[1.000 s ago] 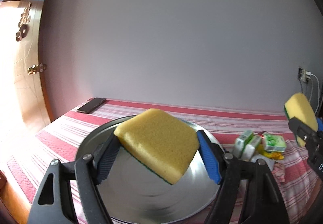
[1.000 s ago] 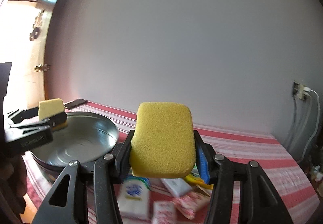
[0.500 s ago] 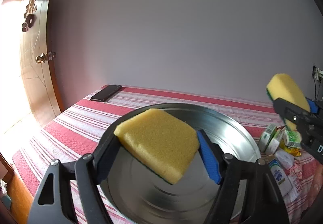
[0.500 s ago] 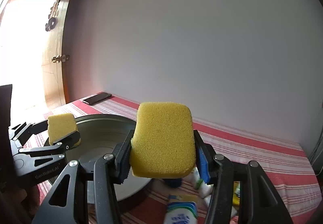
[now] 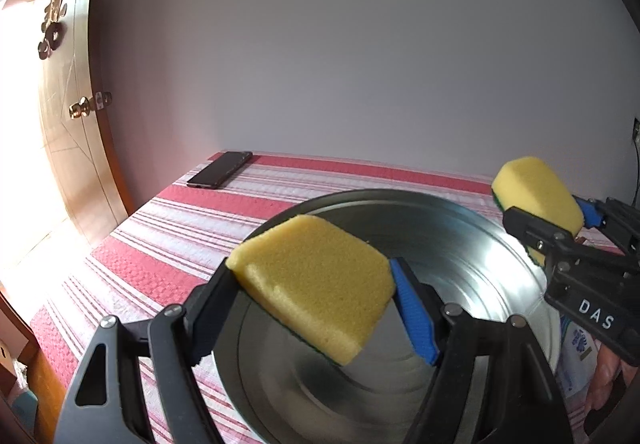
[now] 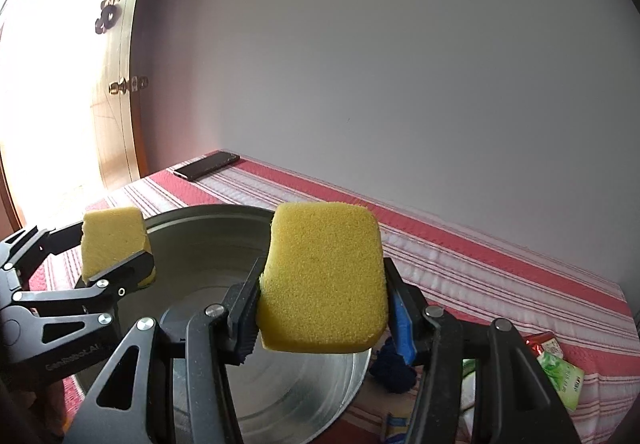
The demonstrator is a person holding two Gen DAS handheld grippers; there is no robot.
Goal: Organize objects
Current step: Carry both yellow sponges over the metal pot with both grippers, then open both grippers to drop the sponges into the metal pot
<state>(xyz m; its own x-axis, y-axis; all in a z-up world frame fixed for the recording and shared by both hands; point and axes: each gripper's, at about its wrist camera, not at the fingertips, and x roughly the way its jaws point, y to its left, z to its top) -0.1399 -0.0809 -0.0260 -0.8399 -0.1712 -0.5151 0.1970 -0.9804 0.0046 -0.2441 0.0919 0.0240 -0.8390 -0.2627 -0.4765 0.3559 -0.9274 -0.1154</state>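
My left gripper (image 5: 316, 308) is shut on a yellow sponge (image 5: 316, 284) with a green underside and holds it above the near side of a round metal basin (image 5: 472, 244). My right gripper (image 6: 322, 312) is shut on a second yellow sponge (image 6: 324, 276), held upright over the basin's right rim (image 6: 356, 368). In the left wrist view the right gripper and its sponge (image 5: 536, 195) hang at the basin's right edge. In the right wrist view the left gripper's sponge (image 6: 112, 240) is over the basin's left side.
The basin stands on a table with a red and white striped cloth (image 5: 168, 240). A black phone (image 5: 220, 175) lies at the far left corner. Small packets (image 6: 560, 372) and a dark blue bundle (image 6: 394, 368) lie right of the basin. A wooden door (image 5: 72, 123) is at left.
Both grippers have moved left with their sponges, from beside the packets to over the basin. The right gripper's sponge now hangs at the basin's right rim. Both grips are unchanged.
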